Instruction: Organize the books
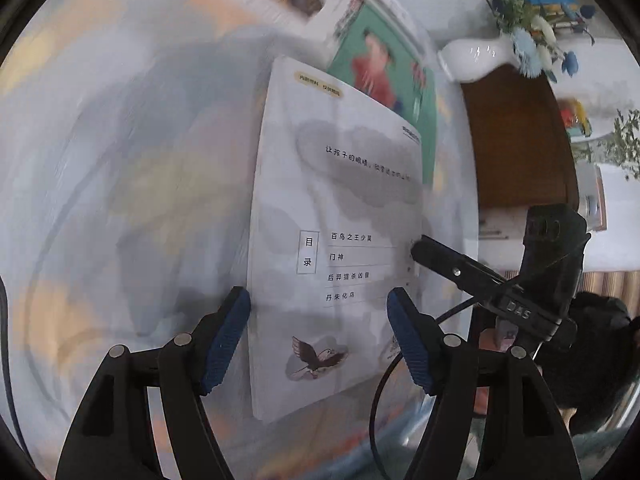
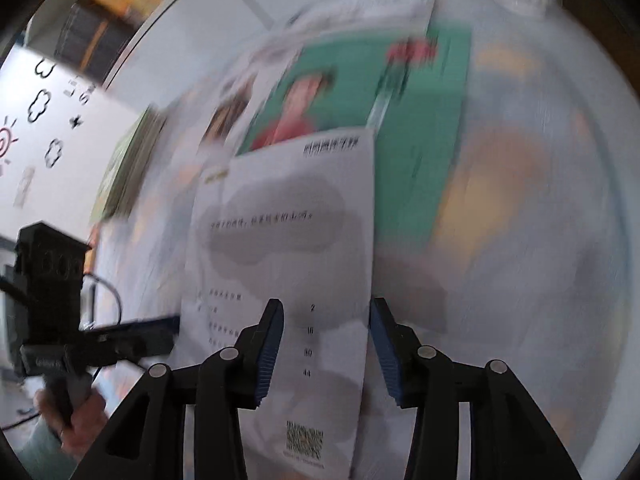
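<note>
Both my grippers apart around the grey booklet [image 1: 340, 240].
Green book [image 1: 384, 80] just beyond; white vase [image 1: 472, 60] further back.

The contents-page booklet [image 1: 336, 240] lies on the table [image 1: 120, 200], overlapping the picture book [image 1: 384, 80] behind it.

a children's room: cloud wall decals [image 2: 40, 104], picture books [image 1: 384, 72]

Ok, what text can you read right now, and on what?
"目录": pale book cover
"百鸟之王少昊": same cover
"门神": same cover
"丹朱化鸟": same cover
"2", "16", "30", "44": same cover
"DAS": right gripper
Too blurred: the cover's slogan and third title, green book, wall decals.
</note>
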### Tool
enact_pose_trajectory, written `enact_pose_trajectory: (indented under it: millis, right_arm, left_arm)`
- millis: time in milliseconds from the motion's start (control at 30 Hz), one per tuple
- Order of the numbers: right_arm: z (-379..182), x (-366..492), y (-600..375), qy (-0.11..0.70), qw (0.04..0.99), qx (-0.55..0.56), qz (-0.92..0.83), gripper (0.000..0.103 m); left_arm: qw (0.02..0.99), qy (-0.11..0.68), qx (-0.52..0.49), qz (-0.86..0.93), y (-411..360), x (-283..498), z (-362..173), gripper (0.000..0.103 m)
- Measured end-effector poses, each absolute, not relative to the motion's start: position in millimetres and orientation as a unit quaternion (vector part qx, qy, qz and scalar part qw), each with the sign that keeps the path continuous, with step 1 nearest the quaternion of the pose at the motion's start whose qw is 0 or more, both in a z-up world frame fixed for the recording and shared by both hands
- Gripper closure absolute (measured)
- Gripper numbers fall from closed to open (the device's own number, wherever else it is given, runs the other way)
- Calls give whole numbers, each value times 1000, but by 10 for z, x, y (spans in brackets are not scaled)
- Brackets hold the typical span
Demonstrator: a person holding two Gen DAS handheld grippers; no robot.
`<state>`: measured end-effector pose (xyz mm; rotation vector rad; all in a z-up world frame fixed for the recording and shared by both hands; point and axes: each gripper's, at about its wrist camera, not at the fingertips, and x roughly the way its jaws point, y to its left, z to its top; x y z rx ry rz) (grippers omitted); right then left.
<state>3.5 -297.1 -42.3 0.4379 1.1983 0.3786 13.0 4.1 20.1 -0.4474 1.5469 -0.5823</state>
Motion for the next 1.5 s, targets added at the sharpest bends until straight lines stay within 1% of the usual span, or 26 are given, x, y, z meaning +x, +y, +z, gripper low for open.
enact_pose_trajectory:
  millis: [67, 133, 267, 300, 333, 367, 400, 500, 567, 667, 700, 800, 900, 1000, 1100, 1167, 1267, 1400, 1433, 1467, 1500]
  right_arm:
    - [-472, -151, -2911, 570, 769, 206, 205, 55]
    - [-486, -236, -2936, 576, 760, 212, 215, 56]
    - [-600, -165, -3055, 568, 752, 267, 201, 55]
    - [-614, -141, -3029, 565, 753, 269, 207, 52]
    - [-612, -124, -3005, 561, 751, 271, 216, 40]
    - [-611, -104, -2984, 557, 747, 283, 225, 35]
    - [-615, -112, -2981, 555, 743, 299, 226, 34]
    - [-566, -116, -2954, 552, 744, 303, 226, 34]
    - [-476, -164, -2990, 541, 737, 325, 241, 34]
    - [-172, -206, -3058, 490, 710, 393, 318, 39]
    - [-89, -188, -3014, 480, 700, 406, 339, 39]
    - [303, -122, -2639, 469, 708, 371, 376, 38]
    - [577, -37, -2151, 452, 697, 357, 428, 38]
    - [646, 72, -1578, 460, 668, 348, 470, 39]
    - [566, 94, -1066, 498, 658, 304, 476, 39]
    - [481, 23, -892, 510, 660, 280, 475, 37]
    - [261, -22, -743, 540, 684, 228, 435, 35]
    - [-75, -101, -546, 582, 742, 77, 324, 35]
    - [-127, -120, -511, 583, 749, 57, 310, 36]
    - [-177, -161, -481, 577, 760, 37, 297, 42]
    - [-217, -199, -470, 572, 768, 25, 287, 48]
  left_arm:
    - [642, 691, -205, -261, 126, -66, 188, 35]
    - [652, 685, -216, -242, 225, -214, 195, 35]
    - [658, 671, -242, -240, 273, -289, 167, 35]
    - [658, 671, -243, -241, 260, -286, 150, 34]
    - [661, 670, -238, -241, 244, -277, 144, 34]
    - [666, 665, -234, -242, 221, -280, 157, 33]
    - [668, 665, -232, -242, 211, -284, 162, 32]
    - [677, 658, -222, -243, 175, -311, 184, 30]
    - [680, 651, -230, -245, 210, -336, 185, 30]
    - [671, 648, -263, -244, 364, -374, 184, 30]
    - [671, 646, -270, -246, 420, -393, 205, 31]
    - [693, 610, -301, -239, 739, -491, 396, 31]
    - [721, 565, -345, -204, 1323, -622, 622, 31]
    - [759, 525, -362, -129, 1963, -792, 839, 31]
    - [788, 505, -349, -55, 2430, -932, 993, 31]
    - [798, 511, -317, -23, 2550, -991, 1024, 31]
    - [796, 538, -277, -24, 2452, -930, 897, 31]
    - [788, 574, -223, -22, 2152, -807, 624, 32]
    - [785, 581, -215, -22, 2092, -803, 544, 38]
    - [779, 591, -207, -23, 2079, -778, 459, 44]
    - [770, 608, -193, -20, 2029, -751, 366, 56]
